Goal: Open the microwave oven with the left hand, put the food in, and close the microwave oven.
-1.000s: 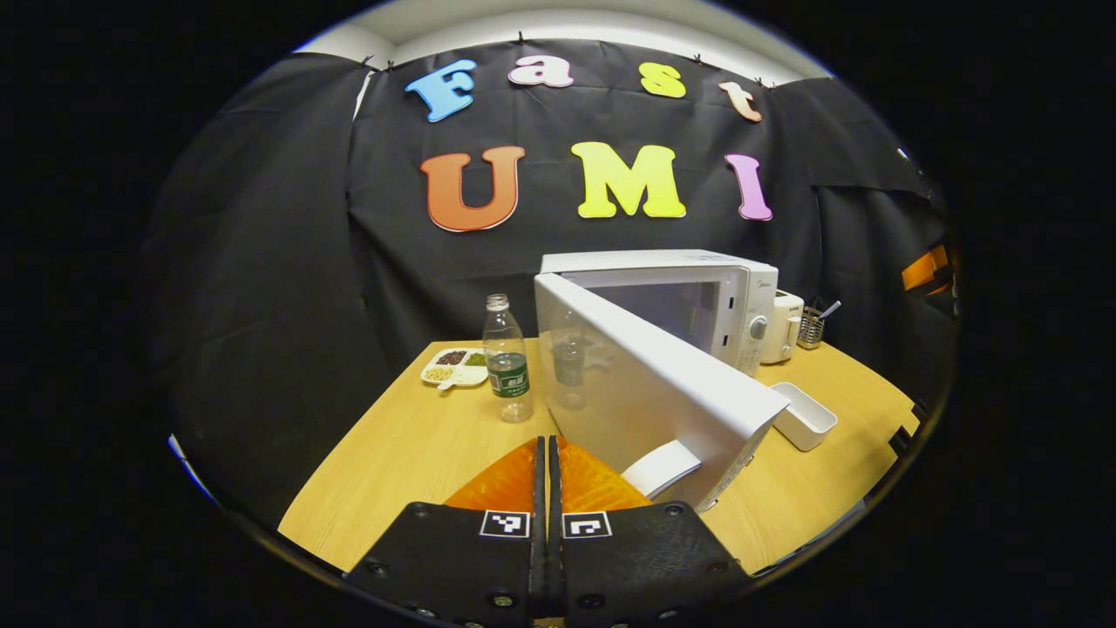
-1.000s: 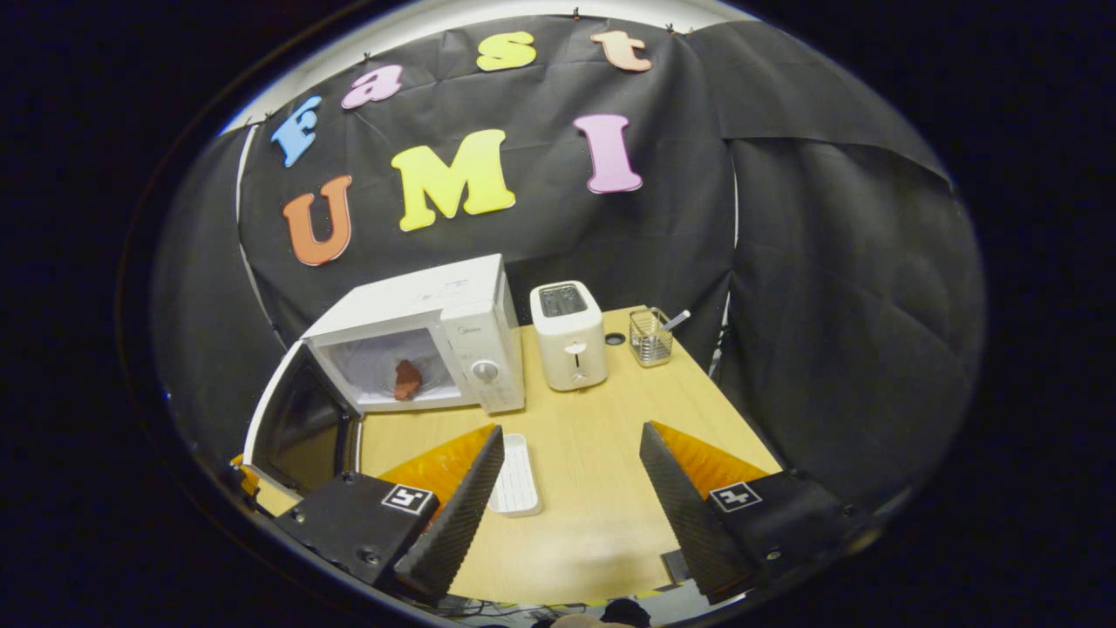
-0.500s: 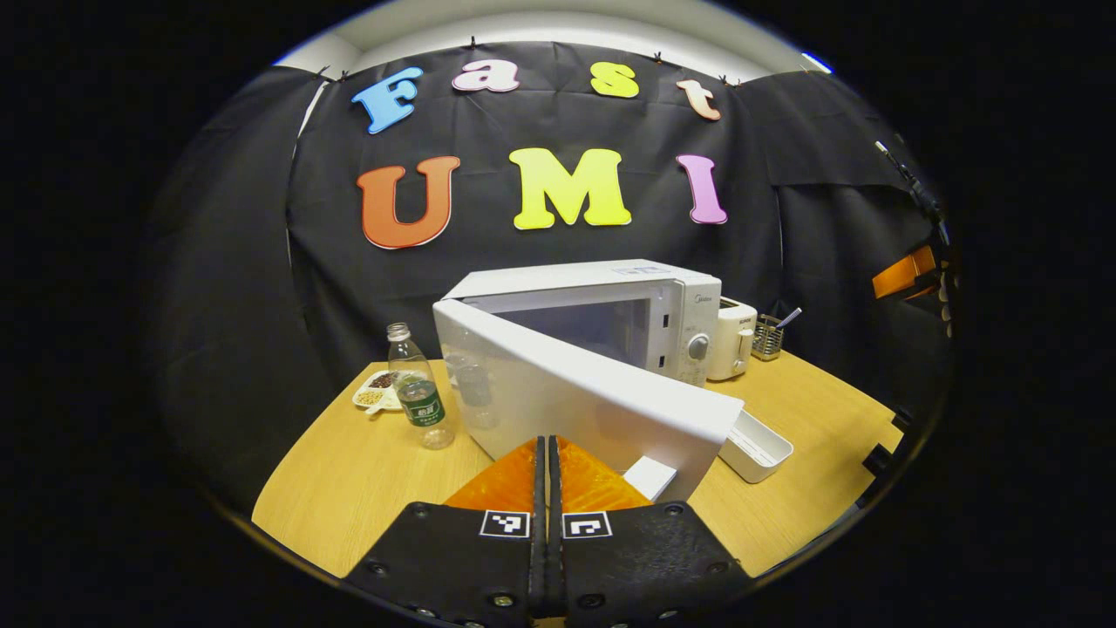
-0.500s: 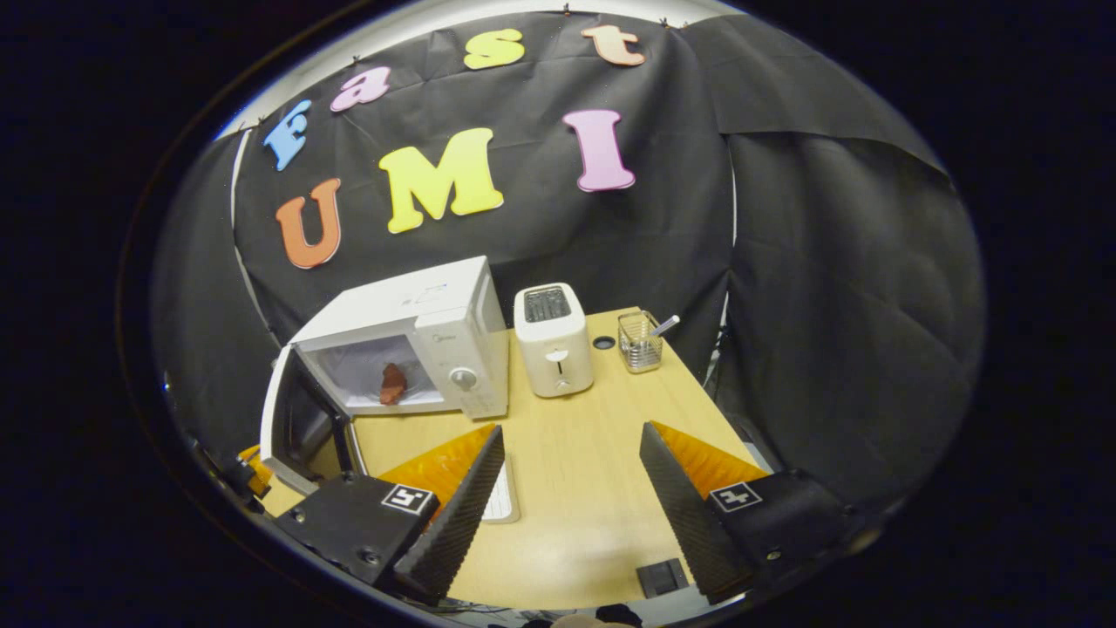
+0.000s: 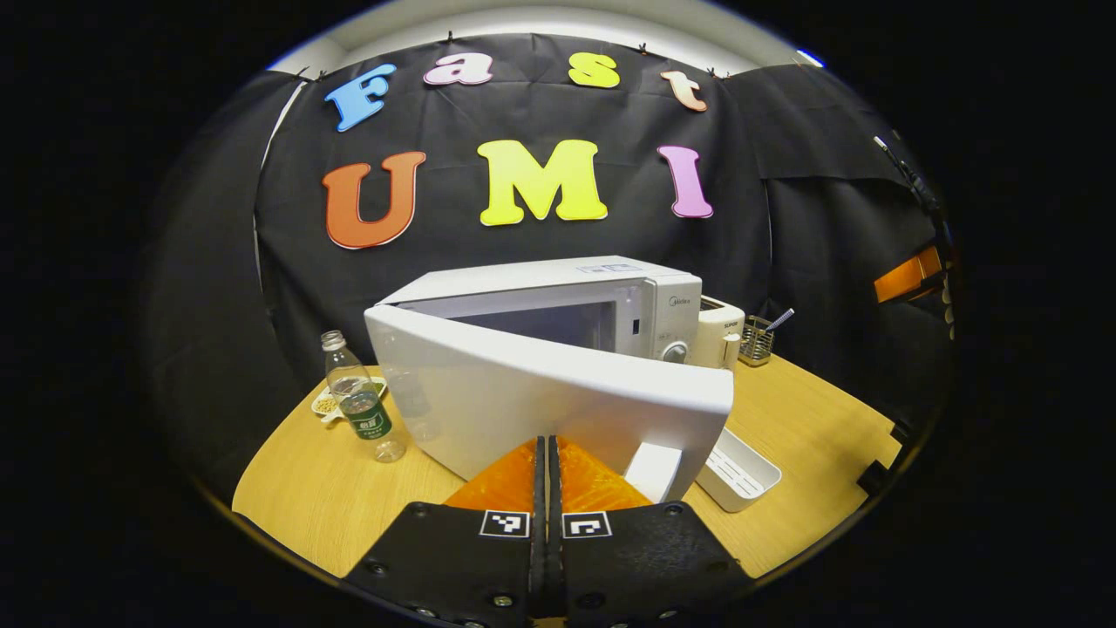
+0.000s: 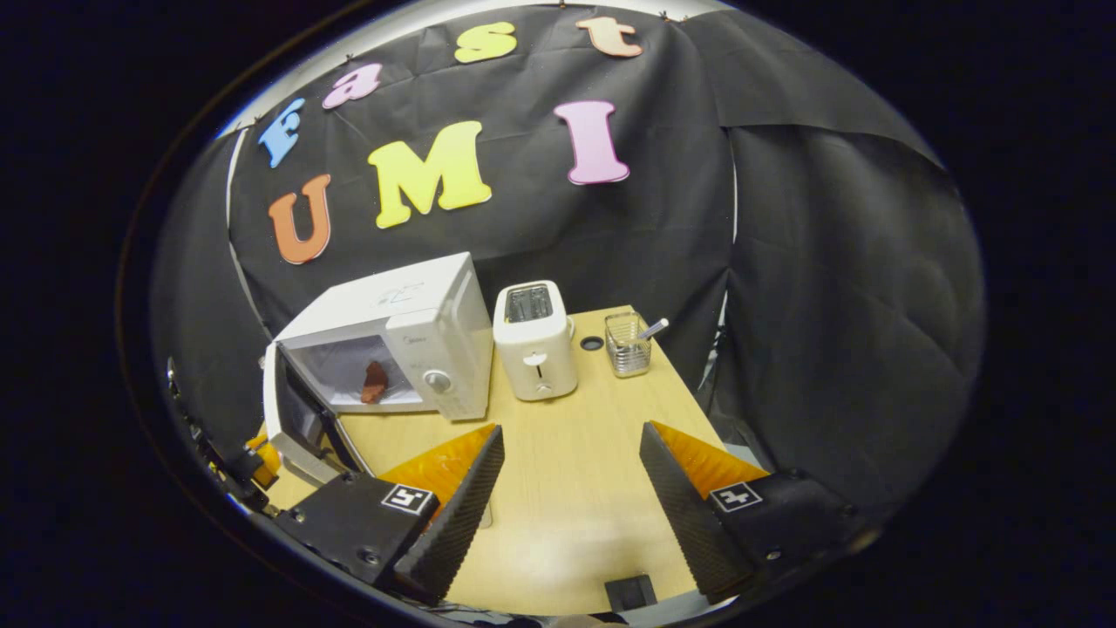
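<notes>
White microwave (image 5: pixel 558 349), white toaster (image 6: pixel 534 342), reddish-brown food (image 6: pixel 375 382), light wood table (image 6: pixel 567 488), orange-and-black gripper fingers (image 6: pixel 453 506), green-labelled clear bottle (image 5: pixel 359 408).

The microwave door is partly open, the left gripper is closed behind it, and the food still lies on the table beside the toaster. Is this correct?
One detail is wrong. The food is not on the table; the right gripper view shows it inside the microwave. The rest holds: the door is partly open, and the left gripper is closed behind it, as the left gripper view shows.
</notes>
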`<state>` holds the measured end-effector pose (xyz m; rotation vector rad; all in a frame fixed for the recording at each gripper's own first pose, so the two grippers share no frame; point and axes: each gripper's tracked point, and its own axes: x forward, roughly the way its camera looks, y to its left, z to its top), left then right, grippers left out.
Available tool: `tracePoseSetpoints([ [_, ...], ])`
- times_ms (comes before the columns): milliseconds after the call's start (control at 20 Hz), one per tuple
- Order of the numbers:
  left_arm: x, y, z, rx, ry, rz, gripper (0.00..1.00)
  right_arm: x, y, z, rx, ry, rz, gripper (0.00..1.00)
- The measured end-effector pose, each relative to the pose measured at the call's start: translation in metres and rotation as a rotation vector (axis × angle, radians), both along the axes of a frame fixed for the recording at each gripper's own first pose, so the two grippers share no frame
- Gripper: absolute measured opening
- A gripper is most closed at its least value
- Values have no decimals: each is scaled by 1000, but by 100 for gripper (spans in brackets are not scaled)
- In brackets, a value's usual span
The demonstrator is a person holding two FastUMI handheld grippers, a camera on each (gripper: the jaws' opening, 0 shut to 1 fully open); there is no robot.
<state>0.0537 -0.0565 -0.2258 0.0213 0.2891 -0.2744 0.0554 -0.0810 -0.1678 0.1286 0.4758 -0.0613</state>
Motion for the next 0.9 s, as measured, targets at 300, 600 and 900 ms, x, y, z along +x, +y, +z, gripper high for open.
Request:
tracePoseSetpoints([
  [300, 25, -39, 0, 2, 3, -39, 0, 22, 0, 12, -21, -39, 43, 100],
  [600, 60, -67, -5, -2, 6, -57, 0, 34, 0, 16, -46, -51, 69, 100],
  [900, 90, -86, -11, -7, 4, -58, 0, 41, -8, 6, -33, -26, 59, 100],
])
